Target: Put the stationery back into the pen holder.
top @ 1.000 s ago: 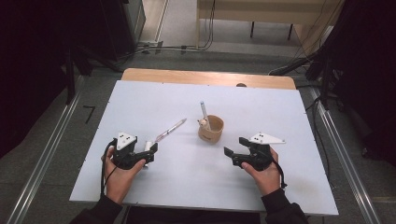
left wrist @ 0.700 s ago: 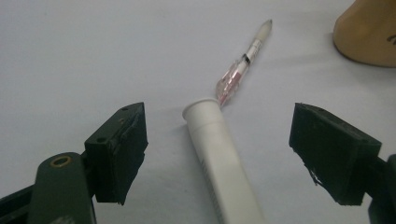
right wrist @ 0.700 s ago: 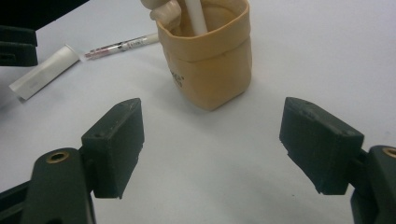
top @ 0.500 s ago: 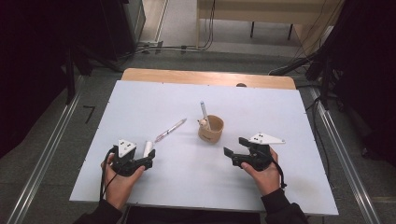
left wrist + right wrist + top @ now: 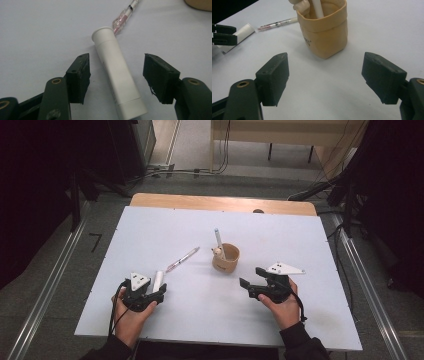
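A white tube [image 5: 117, 77] lies flat on the white table between the jaws of my left gripper [image 5: 117, 70]. The jaws have just been closing on it, and a gap still shows on each side, so the pads do not touch it. In the high view the left gripper [image 5: 157, 292] sits near the table's front left with the tube [image 5: 158, 279] at its tip. A pink-and-clear pen [image 5: 182, 259] lies just past the tube. My right gripper [image 5: 325, 75] stands open and empty, facing a tan cup [image 5: 325, 32] that holds a white pen [image 5: 317, 7].
The cup [image 5: 226, 258] stands mid-table, between the two grippers and a little farther away. A wooden strip [image 5: 222, 202] runs along the table's far edge. Metal rails flank the table on the floor, and cables lie beyond it.
The left jaws have narrowed around the white tube, and the left hand has drawn slightly toward the near edge. The tube, the pen, the cup and the right gripper have stayed put.
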The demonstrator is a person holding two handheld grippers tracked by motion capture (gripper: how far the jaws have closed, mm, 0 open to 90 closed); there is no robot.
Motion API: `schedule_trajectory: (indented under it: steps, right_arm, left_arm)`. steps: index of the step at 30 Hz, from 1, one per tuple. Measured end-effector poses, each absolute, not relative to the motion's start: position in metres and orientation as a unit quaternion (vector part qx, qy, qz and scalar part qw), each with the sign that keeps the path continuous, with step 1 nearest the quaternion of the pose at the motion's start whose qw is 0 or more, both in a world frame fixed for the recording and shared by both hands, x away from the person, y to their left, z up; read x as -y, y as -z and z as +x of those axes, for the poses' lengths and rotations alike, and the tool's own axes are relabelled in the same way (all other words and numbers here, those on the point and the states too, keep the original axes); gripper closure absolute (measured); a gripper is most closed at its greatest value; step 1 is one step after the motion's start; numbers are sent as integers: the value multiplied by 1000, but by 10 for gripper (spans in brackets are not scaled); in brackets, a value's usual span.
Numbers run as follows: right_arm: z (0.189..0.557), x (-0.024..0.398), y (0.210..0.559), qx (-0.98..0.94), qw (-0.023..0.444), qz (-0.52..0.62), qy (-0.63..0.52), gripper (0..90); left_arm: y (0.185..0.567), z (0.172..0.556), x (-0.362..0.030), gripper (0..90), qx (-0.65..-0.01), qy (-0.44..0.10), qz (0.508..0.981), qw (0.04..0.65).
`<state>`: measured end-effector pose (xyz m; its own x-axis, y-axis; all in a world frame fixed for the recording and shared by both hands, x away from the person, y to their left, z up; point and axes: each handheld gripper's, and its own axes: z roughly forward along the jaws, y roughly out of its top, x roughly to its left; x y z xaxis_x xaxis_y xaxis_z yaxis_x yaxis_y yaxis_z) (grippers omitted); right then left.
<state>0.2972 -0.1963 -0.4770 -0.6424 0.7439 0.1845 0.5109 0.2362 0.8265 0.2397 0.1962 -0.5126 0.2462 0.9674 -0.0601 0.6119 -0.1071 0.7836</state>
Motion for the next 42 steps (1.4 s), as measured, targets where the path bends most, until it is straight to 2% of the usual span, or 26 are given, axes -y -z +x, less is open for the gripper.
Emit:
schedule_trajectory:
  steps: [4, 22, 29, 42]
  right_arm:
    - [297, 197, 477, -775, 124, 406, -468, 205]
    - [297, 197, 476, -775, 125, 405, -469, 205]
    - [296, 197, 476, -775, 126, 405, -470, 205]
    - [297, 196, 477, -775, 125, 405, -468, 205]
  left_arm:
    - [515, 240, -195, 440, -566, -243, 704, 355]
    - [515, 239, -198, 705, -575, -267, 697, 335]
    - [509, 237, -206, 715, -585, -270, 673, 363]
    - [503, 235, -204, 716, -569, -265, 675, 389]
